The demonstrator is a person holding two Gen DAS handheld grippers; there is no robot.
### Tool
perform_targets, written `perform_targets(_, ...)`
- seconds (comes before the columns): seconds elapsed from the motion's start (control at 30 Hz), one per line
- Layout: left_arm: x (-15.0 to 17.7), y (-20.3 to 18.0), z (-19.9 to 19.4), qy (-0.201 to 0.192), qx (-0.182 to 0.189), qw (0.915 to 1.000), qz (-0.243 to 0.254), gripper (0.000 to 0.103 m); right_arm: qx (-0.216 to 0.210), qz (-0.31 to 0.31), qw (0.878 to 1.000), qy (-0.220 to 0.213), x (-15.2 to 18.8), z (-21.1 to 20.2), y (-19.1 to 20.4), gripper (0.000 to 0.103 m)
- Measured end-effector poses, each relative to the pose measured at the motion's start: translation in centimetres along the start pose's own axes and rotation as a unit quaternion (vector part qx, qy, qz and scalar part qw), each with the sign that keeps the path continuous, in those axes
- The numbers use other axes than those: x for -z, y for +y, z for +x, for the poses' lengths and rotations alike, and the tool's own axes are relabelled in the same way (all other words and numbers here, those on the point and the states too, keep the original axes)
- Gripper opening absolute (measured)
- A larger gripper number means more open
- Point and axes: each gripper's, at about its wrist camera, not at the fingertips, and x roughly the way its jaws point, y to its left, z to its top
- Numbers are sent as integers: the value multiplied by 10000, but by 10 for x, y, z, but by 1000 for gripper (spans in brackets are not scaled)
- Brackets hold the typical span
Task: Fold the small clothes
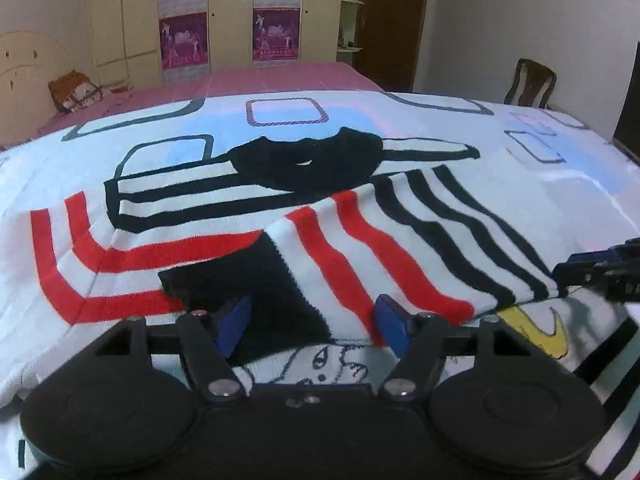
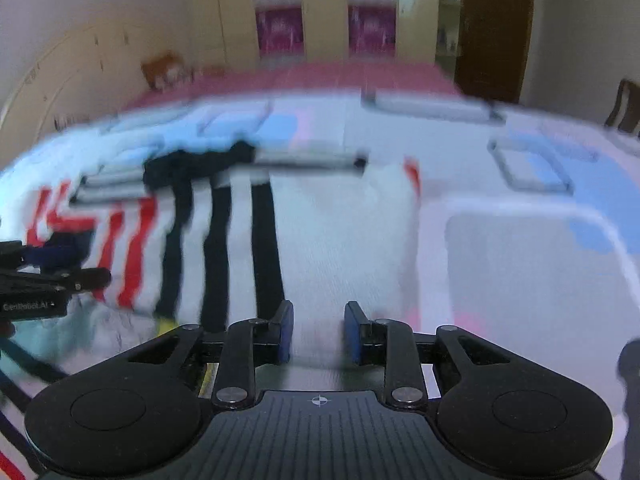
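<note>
We look across a bed spread with a white blanket (image 1: 400, 128) printed with pale blue patches and grey rounded squares; beyond it lies a pink bedspread (image 1: 280, 76), and along the far wall stands a cream wardrobe (image 1: 224, 12) with magenta posters on its doors.

At the far left, an orange and white cushion (image 1: 76, 90) sits on the pink cover. Nearer to us, spread on the white blanket, is the small knitted sweater with red, black and white stripes and a black collar (image 1: 320, 208). Its left sleeve lies flat, with red bands bending round at the left edge. The lower part is turned up over the body, so that red and black stripes run slantwise towards the right, and a black hem patch faces us in the middle. Under the fold we see a white front with a drawn cartoon figure and a yellow shape.

Our left gripper (image 1: 314, 330) hangs just above the near edge of the sweater with its blue pads well apart; the black hem lies between them, but the pads do not press on it. At the right edge of that view the tip of the other tool shows.

Our right gripper (image 2: 319, 332) stands to the right of the stripes, over a plain white part; its view is blurred. Its blue pads are parted by a narrow gap. White cloth shows in the gap; we cannot tell whether it is pinched. At the far right, a brown wooden chair (image 1: 532, 84) stands beside a dark door (image 1: 392, 20).
</note>
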Motion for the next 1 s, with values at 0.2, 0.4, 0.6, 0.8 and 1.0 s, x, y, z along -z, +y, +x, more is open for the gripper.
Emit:
perform_targets(0.2, 4, 30, -27, -208, -229, 9986, -418, 75, 33, 164, 9996, -240, -12, -17, 11, 28)
perform_targets(0.4, 31, 115, -91, -564, -1152, 9812, -1444, 88, -87, 87, 9985, -529, -13, -27, 36, 66)
perform_targets(0.6, 84, 244, -151, -730, -2035, 9216, -3223, 57, -362, 39, 9981, -498, -22, -15, 68, 66)
perform_targets(0.8, 131, 342, -177, -1233, -2115, 8346, -4934, 53, -263, -79, 9983, -519, -31, -7, 102, 66)
perform_targets(1.0, 135, 382, -166, -1582, -1830, 8121, -5310, 32, -143, 341, 9986, -387, -40, -1, 101, 66)
